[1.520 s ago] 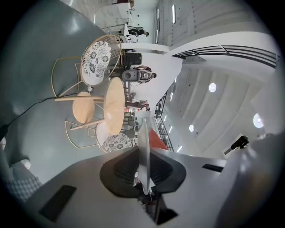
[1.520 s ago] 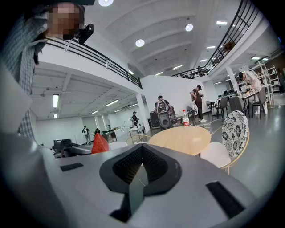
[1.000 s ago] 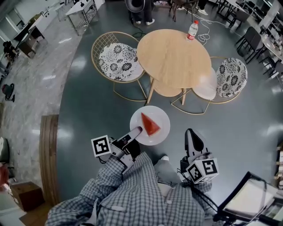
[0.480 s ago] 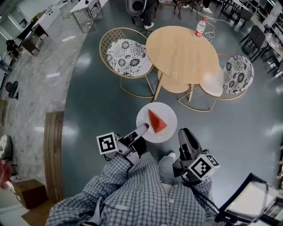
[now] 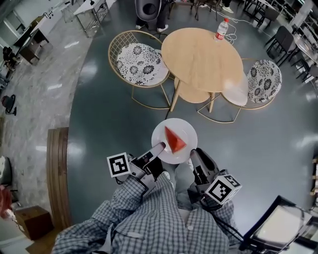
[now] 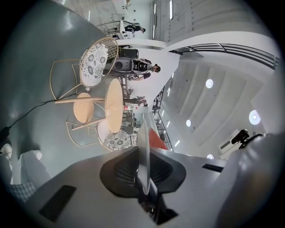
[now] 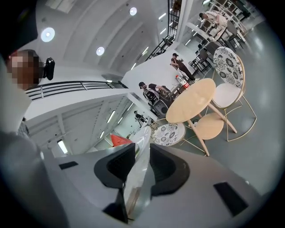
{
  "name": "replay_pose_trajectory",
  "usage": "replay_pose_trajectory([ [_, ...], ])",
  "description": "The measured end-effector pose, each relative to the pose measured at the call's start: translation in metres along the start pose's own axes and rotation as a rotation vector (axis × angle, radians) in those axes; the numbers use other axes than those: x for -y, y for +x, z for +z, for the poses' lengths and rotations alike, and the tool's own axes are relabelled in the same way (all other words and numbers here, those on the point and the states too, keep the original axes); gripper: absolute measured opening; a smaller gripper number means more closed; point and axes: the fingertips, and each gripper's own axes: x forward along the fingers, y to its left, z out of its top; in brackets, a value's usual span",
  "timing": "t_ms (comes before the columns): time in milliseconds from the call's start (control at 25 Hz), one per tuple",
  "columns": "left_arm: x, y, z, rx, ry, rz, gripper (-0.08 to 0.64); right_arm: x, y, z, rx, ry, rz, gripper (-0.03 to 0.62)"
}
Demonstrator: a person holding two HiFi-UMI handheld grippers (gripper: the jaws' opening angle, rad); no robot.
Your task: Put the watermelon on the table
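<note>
A red watermelon wedge [image 5: 175, 140] lies on a white plate [image 5: 169, 154] that hangs in the air above the grey floor, short of the round wooden table [image 5: 201, 52]. My left gripper [image 5: 159, 147] is shut on the plate's near-left rim. In the left gripper view the plate [image 6: 143, 147] stands edge-on between the jaws, with the wedge [image 6: 156, 139] behind it. My right gripper [image 5: 194, 156] is at the plate's near-right rim. Its jaws have just been opening, and the plate's edge [image 7: 141, 147] sits between them without being pinched. The wedge [image 7: 119, 140] shows beyond.
A plastic bottle [image 5: 220, 28] stands at the table's far edge. Two wire chairs with patterned cushions flank the table, one on the left [image 5: 139, 64] and one on the right [image 5: 262, 79]. A person stands beyond the table [image 5: 149, 10]. A wooden bench [image 5: 55, 168] lies at the left.
The right gripper has come up from the lower right to the plate's rim, rolled over, and gone from shut to open around it. The left gripper keeps its hold on the plate.
</note>
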Motion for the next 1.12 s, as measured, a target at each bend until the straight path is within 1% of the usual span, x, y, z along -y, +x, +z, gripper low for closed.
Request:
replay_pose_trajectory([
  [80,-0.002,0.005,0.0,-0.013,0.003,0.007,0.037,0.002,0.003,0.0,-0.023,-0.048,-0.018,0.105],
  [160,-0.005,0.01,0.003,-0.016,0.009,0.017,0.037,0.006,0.007,0.002,-0.04,-0.075,-0.029,0.094],
  [440,-0.009,0.043,0.026,0.033,0.01,0.027,0.037,0.029,0.037,0.031,-0.061,-0.042,0.022,0.086],
  [520,-0.01,0.057,0.033,0.046,0.011,0.022,0.037,0.036,0.046,0.045,-0.073,-0.058,0.038,0.086],
  [680,-0.005,0.092,0.051,0.058,0.039,0.0,0.037,0.046,0.065,0.081,-0.086,-0.121,0.07,0.086],
  [840,-0.005,0.129,0.068,0.078,0.056,-0.005,0.037,0.063,0.083,0.116,-0.099,-0.194,0.08,0.086],
  [1120,-0.007,0.174,0.088,0.155,0.045,0.003,0.037,0.088,0.112,0.159,-0.147,-0.19,0.126,0.086],
])
